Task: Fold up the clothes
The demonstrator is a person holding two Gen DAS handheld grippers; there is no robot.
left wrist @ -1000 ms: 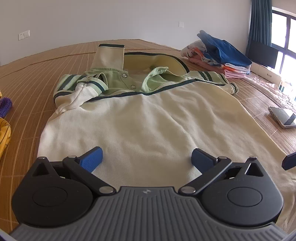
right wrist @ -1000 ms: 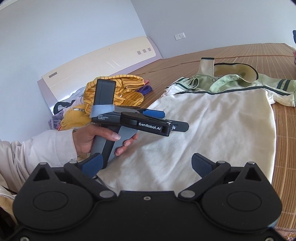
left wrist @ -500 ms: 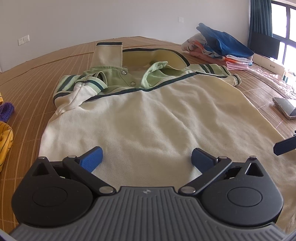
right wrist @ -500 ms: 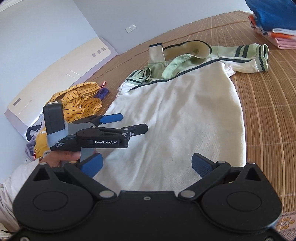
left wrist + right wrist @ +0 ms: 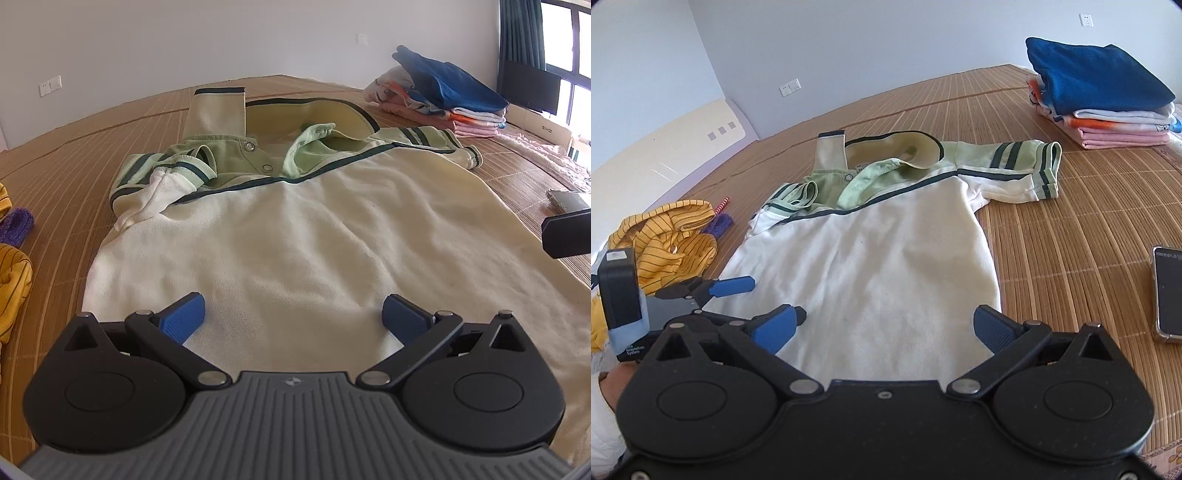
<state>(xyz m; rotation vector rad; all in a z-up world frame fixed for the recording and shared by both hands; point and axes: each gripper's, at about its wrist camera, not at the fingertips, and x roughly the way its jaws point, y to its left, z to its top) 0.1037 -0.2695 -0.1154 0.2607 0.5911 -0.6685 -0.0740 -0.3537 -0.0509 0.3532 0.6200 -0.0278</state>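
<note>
Left wrist view shows the cream shirt [image 5: 295,236] spread flat on the woven bamboo mat [image 5: 74,155], filling the centre of the frame. Its hem lies at the bottom, just beyond the blue fingertips, and its green collar [image 5: 310,144] sits toward the upper middle. So the shirt's long axis runs straight away from the left hand-held gripper [image 5: 291,317], bottom to top of the frame. That gripper hangs over the hem with its jaws spread wide and nothing between them. A dark tip of the other tool pokes in at the right edge.

The right wrist view gives the same layout from the other side. The right hand-held gripper [image 5: 882,325] is also spread apart and empty, over the hem's lower right part. The left hand-held gripper appears at the lower left of this frame, close to the hem's left corner. The right sleeve [image 5: 1023,170] lies stretched out flat toward the upper right, while the left sleeve [image 5: 792,195] is bunched up beside the collar.

Both tools seem about equally near the hem, each on its own side. A lengthwise fold, hem carried up toward the collar, would probably suit this placement, with each gripper pinching its nearer hem corner. Whether the fingertips touch the cloth cannot be told.

A folded stack [image 5: 1100,103] topped in blue rests at the upper right, a yellow striped garment [image 5: 668,243] lies at the left, and a phone [image 5: 1167,291] sits at the right edge.
</note>
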